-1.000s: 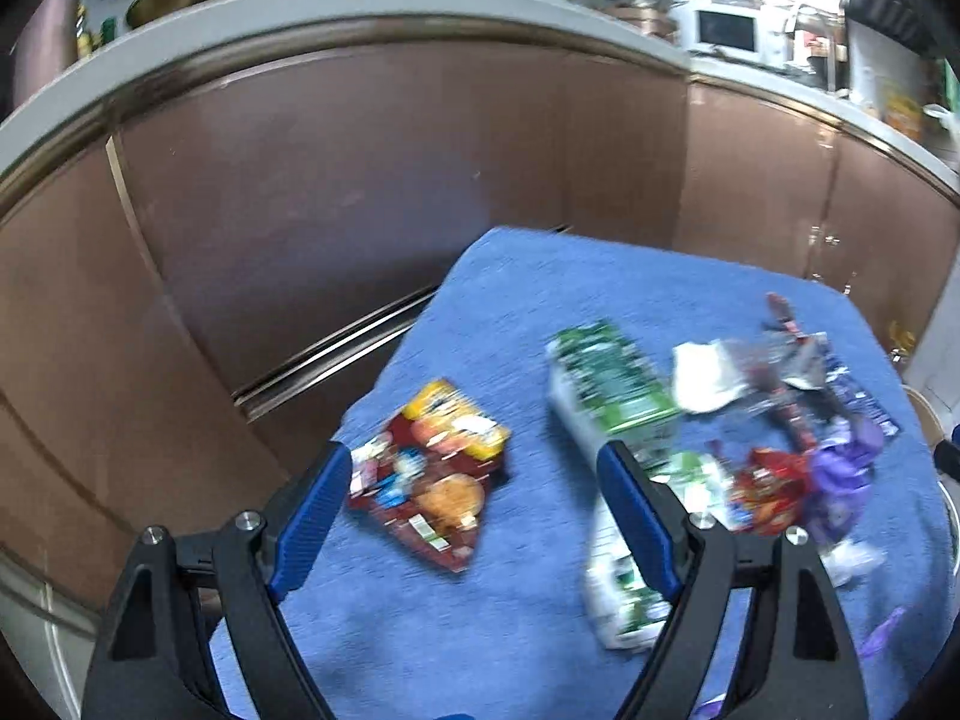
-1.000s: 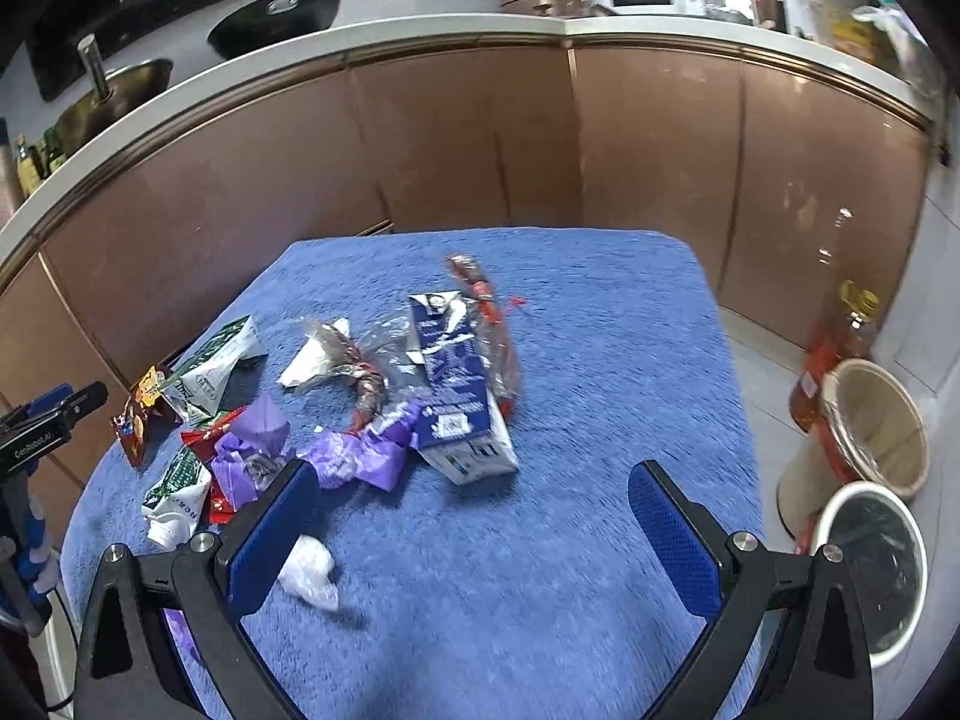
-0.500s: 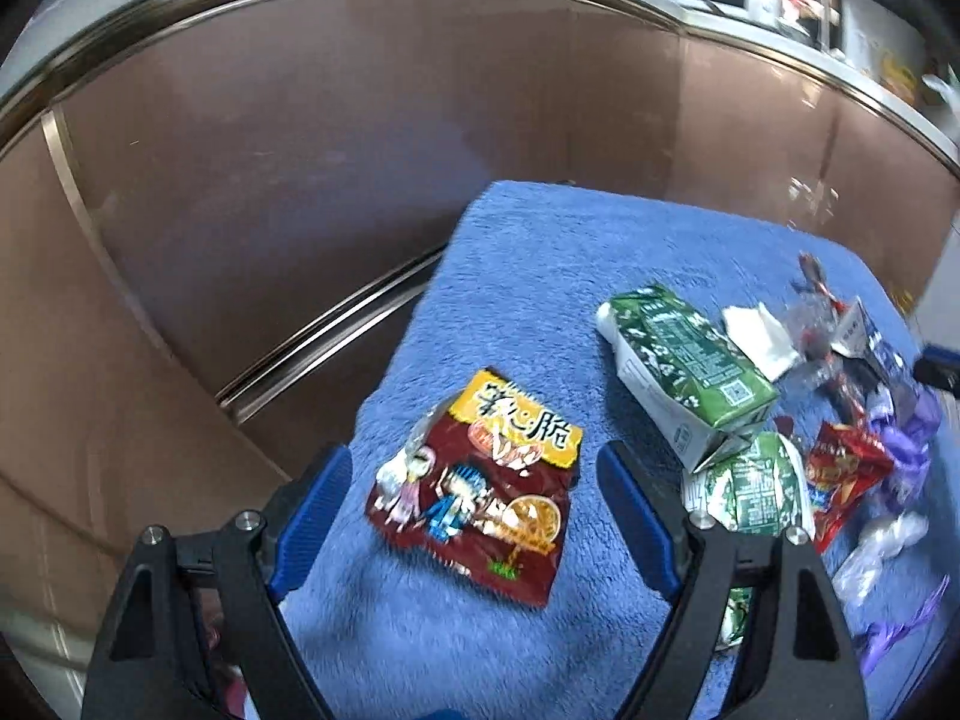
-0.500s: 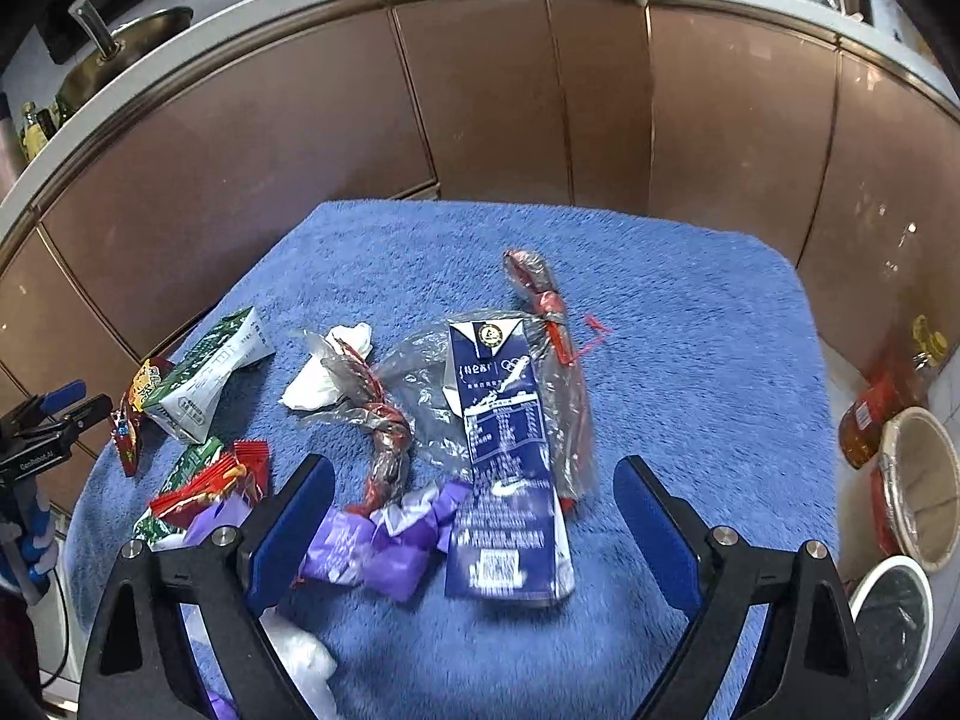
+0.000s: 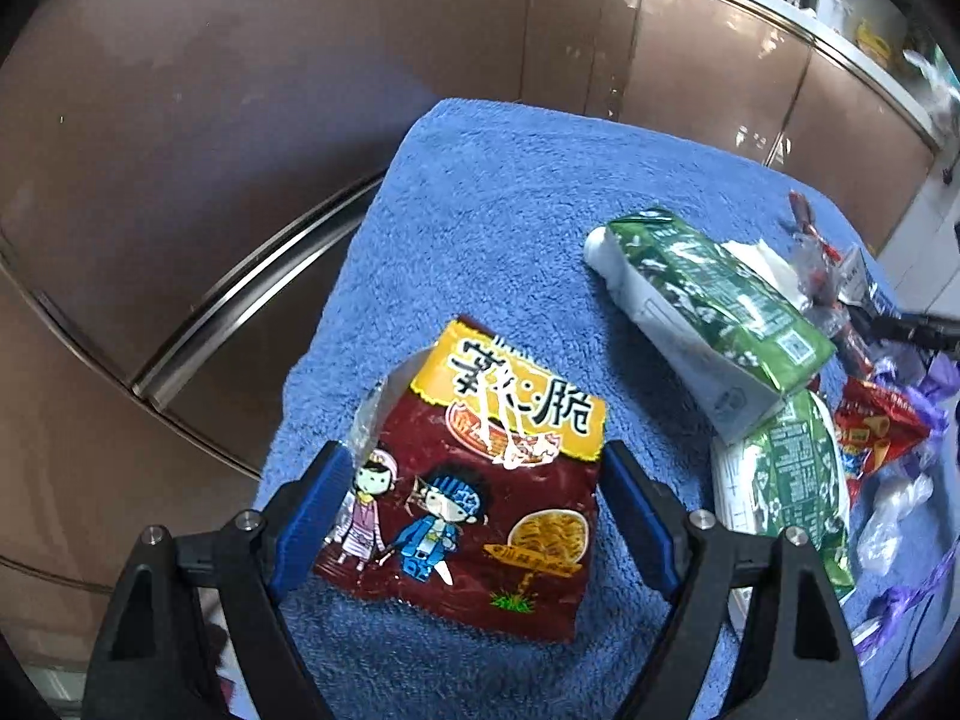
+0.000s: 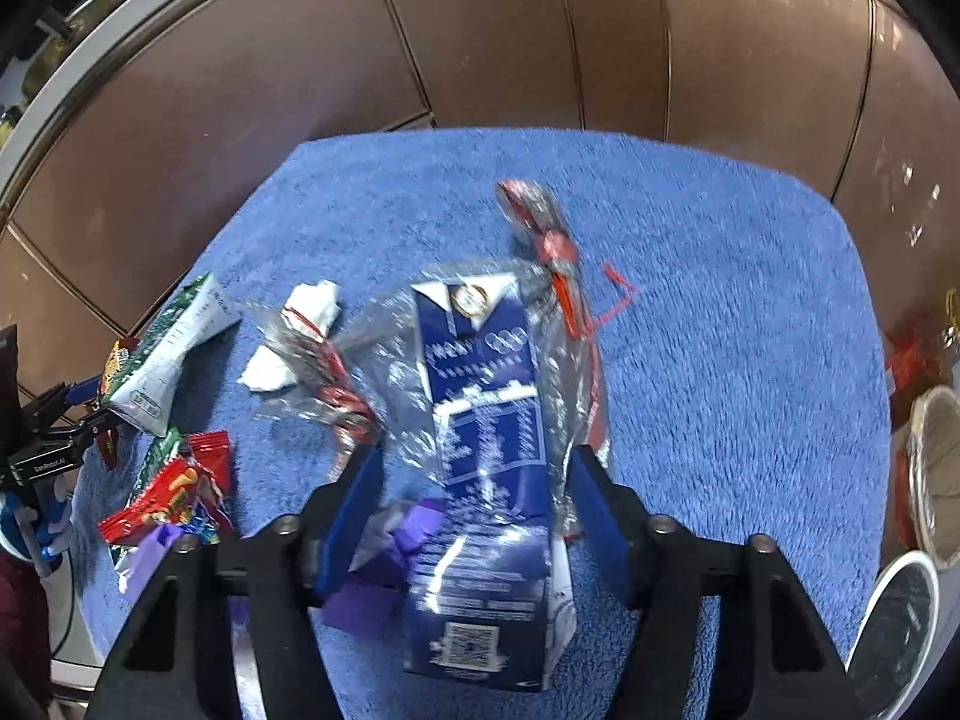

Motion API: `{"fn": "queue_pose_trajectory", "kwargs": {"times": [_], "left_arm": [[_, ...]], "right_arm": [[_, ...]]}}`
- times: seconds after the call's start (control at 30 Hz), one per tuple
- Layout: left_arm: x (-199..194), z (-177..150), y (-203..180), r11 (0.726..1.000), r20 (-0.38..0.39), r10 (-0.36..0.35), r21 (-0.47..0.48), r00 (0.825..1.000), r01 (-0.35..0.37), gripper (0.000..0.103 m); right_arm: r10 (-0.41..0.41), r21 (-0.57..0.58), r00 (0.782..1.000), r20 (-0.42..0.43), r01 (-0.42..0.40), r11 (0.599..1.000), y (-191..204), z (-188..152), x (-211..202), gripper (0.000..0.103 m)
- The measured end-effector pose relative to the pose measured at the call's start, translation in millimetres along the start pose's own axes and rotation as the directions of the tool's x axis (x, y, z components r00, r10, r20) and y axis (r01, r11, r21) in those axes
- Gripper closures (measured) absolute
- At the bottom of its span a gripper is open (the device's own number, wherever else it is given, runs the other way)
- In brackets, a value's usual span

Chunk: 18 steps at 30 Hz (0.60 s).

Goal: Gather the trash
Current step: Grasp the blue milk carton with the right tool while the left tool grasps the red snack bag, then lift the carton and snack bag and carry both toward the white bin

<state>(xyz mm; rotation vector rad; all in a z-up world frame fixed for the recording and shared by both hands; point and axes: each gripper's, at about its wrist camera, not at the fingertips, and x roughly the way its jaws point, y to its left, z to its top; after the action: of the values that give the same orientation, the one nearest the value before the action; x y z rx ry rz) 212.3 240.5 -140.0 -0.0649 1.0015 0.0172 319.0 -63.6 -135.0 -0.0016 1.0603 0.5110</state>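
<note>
While nothing looks collected yet, both grippers are placed for a first pick, so by my judgement the task is only at its start: all trash seen lies on the blue towel (image 5: 492, 192), and the bins in the right wrist view are not reached.

Left wrist view, from left to right: the left gripper (image 5: 474, 516) has its fingers wide apart, one on each side of the red snack bag (image 5: 474, 480) at lower centre. The blue pads are just beside the bag's edges; if they touch it I cannot tell. The bag lies flat on the towel, not lifted. To the right is the green carton (image 5: 714, 306), then below it a second green pack (image 5: 786, 474), and at the far right edge a small red wrapper (image 5: 882, 426) with purple and clear scraps.

Right wrist view, from left to right: the same green packs and the red wrapper are at the left edge, a white tissue (image 6: 294, 330) is at centre left, then crumpled clear plastic w/ red trim. The right gripper (image 6: 480, 510) at lower centre is also open, its fingers on both sides of the blue carton (image 6: 486, 420), which lies on the towel under clear film; not closed on it. At the right edge are two round bins, a beige bin (image 6: 930, 468) and a white bin (image 6: 906, 630).

Count, approx.: 1 red snack bag, 2 green packs, 1 blue carton, 1 small red wrapper, 1 tissue, 2 bins; clear and purple scraps are too tangled to count.
</note>
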Motion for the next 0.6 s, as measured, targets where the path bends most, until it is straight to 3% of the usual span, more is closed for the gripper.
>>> {"fn": "queue_pose_trajectory", "kwargs": {"times": [0.07, 0.13, 0.2, 0.6], "left_arm": [[-0.1, -2.4, 1.4, 1.000, 0.002, -0.012, -0.019, 1.000, 0.012, 0.022], [-2.1, -4.5, 0.4, 1.000, 0.004, -0.019, -0.025, 1.000, 0.019, 0.024], [-4.9, -6.0, -4.9, 1.000, 0.004, -0.020, -0.015, 1.000, 0.020, 0.038], [-68.4, -1.6, -21.5, 0.999, 0.108, 0.015, -0.037, 0.994, -0.011, 0.051]], "right_arm": [[0.012, 0.023, 1.000, -0.014, -0.012, 1.000, -7.3, -3.4, 2.5, 0.051], [0.028, 0.038, 0.999, -0.016, -0.027, 0.999, -13.8, -6.7, 2.3, 0.063], [0.036, 0.047, 0.999, -0.014, -0.036, 0.998, -18.2, -9.2, -0.4, 0.069], [0.118, 0.043, 0.990, 0.079, -0.122, 0.992, -13.9, -47.5, -62.2, 0.069]]}}
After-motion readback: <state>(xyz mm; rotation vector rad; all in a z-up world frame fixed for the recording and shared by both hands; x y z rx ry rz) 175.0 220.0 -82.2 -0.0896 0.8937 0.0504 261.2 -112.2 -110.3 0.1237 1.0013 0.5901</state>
